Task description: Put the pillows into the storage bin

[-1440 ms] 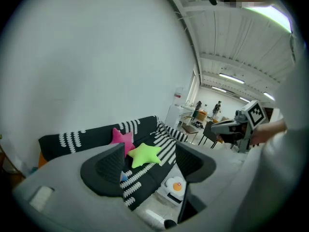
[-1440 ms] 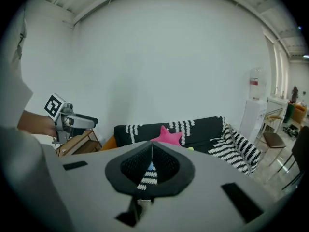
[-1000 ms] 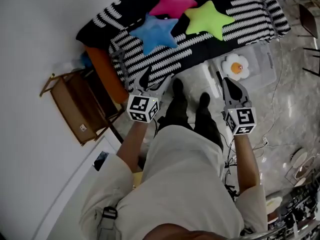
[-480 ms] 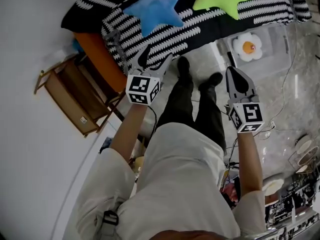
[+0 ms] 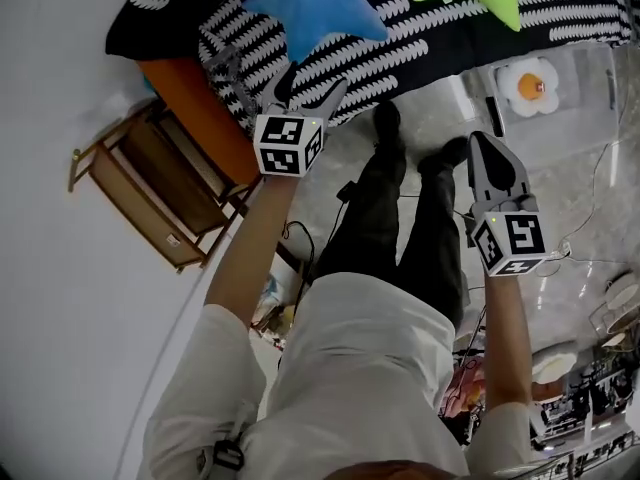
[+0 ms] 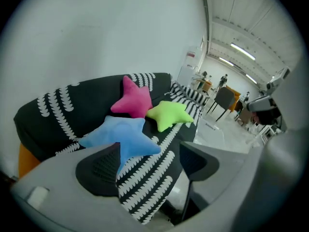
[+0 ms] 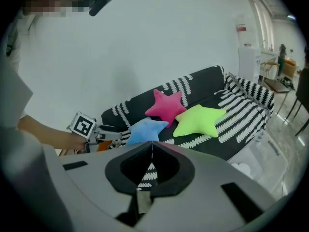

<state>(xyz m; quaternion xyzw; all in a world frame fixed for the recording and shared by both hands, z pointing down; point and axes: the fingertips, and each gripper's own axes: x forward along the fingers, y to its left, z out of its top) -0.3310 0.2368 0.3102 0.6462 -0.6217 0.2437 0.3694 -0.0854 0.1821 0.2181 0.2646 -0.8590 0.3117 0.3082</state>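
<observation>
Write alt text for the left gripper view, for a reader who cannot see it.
The left tongs, jaws just opening with nothing held between them, aim at a blue star pillow on a black-and-white sofa. A pink star pillow and a green star pillow lie just beyond it.

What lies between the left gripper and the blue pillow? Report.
Only striped cover, per the left gripper view, separates left gripper and blue pillow; its jaws have just been opening, empty.

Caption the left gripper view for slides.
Left gripper, jaws just opening, empty, faces blue star, pink star and green star pillows on patterned sofa.
</observation>
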